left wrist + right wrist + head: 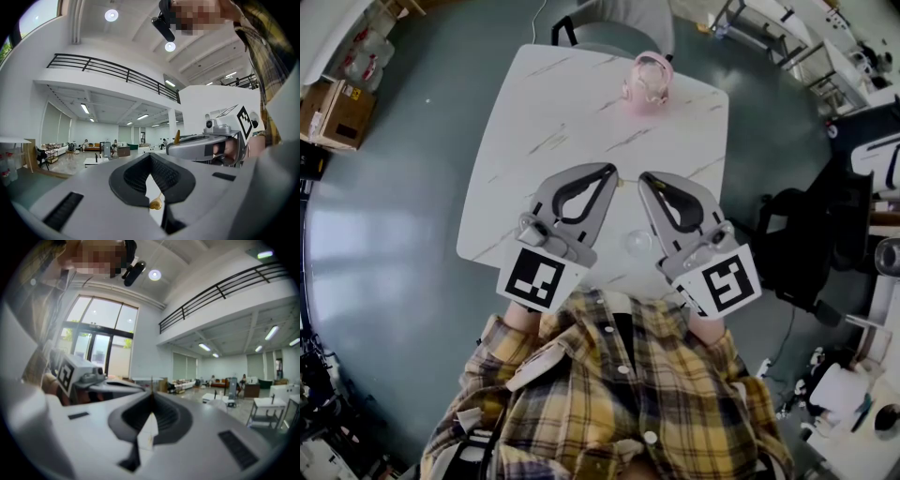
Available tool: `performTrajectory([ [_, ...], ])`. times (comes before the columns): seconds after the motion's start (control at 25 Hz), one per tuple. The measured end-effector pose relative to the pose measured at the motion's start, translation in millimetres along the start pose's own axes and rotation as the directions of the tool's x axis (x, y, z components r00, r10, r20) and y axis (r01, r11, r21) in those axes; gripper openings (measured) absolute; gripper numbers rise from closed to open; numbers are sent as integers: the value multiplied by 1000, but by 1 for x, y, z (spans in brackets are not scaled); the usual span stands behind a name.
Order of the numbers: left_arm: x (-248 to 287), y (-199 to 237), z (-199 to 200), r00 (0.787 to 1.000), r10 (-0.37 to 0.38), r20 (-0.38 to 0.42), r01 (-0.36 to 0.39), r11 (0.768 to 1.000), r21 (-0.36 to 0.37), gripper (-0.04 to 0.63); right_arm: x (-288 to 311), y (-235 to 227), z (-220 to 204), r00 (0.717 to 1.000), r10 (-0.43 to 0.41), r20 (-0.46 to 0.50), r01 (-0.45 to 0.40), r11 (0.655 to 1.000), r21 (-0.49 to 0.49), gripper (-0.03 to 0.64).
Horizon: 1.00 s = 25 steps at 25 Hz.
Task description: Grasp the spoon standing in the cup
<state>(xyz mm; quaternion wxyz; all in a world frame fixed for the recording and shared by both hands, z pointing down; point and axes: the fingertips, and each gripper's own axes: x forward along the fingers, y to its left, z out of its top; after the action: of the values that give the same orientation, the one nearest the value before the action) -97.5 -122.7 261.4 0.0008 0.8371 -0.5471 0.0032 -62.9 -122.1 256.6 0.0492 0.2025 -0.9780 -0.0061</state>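
A pink cup (649,82) stands at the far edge of the white marble table (534,122); I cannot make out a spoon in it in the head view. Both grippers hover over the table's near edge, tilted upward. The left gripper (610,170) has its jaws meeting at the tips. The right gripper (644,178) is shut the same way. A small gold spoon-like thing (155,204) shows low in the gap of the left jaws in the left gripper view. A thin gold point (177,137) shows at the right gripper's tip; I cannot tell whether it is held.
A small clear round thing (636,242) lies on the table between the two grippers. A grey chair (614,23) stands behind the table's far side. Cardboard boxes (333,108) sit on the floor at left and a black chair (811,244) at right.
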Motion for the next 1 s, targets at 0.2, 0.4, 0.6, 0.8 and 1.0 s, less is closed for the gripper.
performTrajectory([
  [0.2,0,0,-3,1000,1,-4,-1,1000,-6,15,-1,-1,0,1000,-8,5,8,1000,-2,32],
  [0.4,0,0,-3,1000,1,-3,-1,1000,-7,15,-2,-2,0,1000,-13,7,13,1000,3,32],
  [0.6,-1,0,-4,1000,-1,-6,1,1000,-4,15,-2,-1,-1,1000,-14,5,14,1000,9,32],
  [0.8,-1,0,-4,1000,-2,-2,2,1000,-11,15,-1,-2,-3,1000,-20,-14,20,1000,8,32],
  [1.0,1,-3,-4,1000,-15,-1,15,1000,-9,15,-2,-2,-3,1000,-17,-15,17,1000,6,32],
])
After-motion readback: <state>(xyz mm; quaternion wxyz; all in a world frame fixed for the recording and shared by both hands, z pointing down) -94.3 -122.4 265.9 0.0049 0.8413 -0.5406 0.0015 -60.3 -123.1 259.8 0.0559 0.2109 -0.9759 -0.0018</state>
